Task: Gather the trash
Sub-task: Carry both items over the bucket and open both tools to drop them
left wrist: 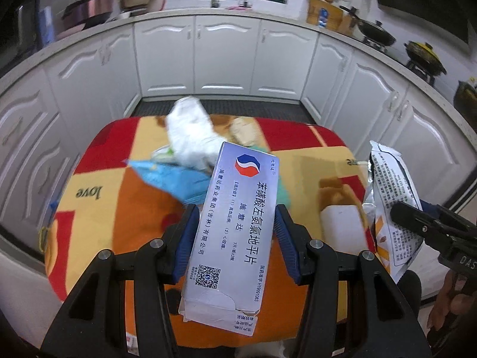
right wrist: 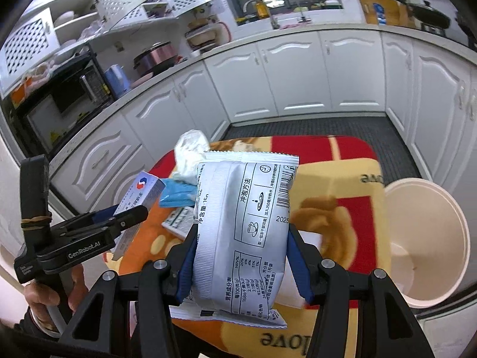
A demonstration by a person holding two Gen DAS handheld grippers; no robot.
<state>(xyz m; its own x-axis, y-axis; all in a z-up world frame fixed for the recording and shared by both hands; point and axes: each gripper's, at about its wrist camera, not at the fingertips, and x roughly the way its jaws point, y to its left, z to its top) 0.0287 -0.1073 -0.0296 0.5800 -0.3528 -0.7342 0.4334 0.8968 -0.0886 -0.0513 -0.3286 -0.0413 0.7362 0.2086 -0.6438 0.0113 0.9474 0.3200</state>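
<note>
My left gripper (left wrist: 237,223) is shut on a silver medicine box (left wrist: 235,226) with a red and blue logo, lifted above the table. The same box (right wrist: 140,192) shows at the left of the right wrist view, in the left gripper (right wrist: 131,214). My right gripper (right wrist: 240,235) is shut on a white and silver food packet (right wrist: 244,223), also held off the table. That packet (left wrist: 393,208) appears at the right edge of the left wrist view. On the table lie a crumpled white tissue (left wrist: 190,134), a blue wrapper (left wrist: 170,179) and a small white box (left wrist: 342,229).
The table wears a red, orange and yellow cloth (left wrist: 119,208) printed with "love". A cream bin (right wrist: 423,238) stands open at the table's right side. White kitchen cabinets (left wrist: 226,56) ring the dark floor mat (right wrist: 313,125) beyond. A hand (right wrist: 44,298) holds the left gripper's handle.
</note>
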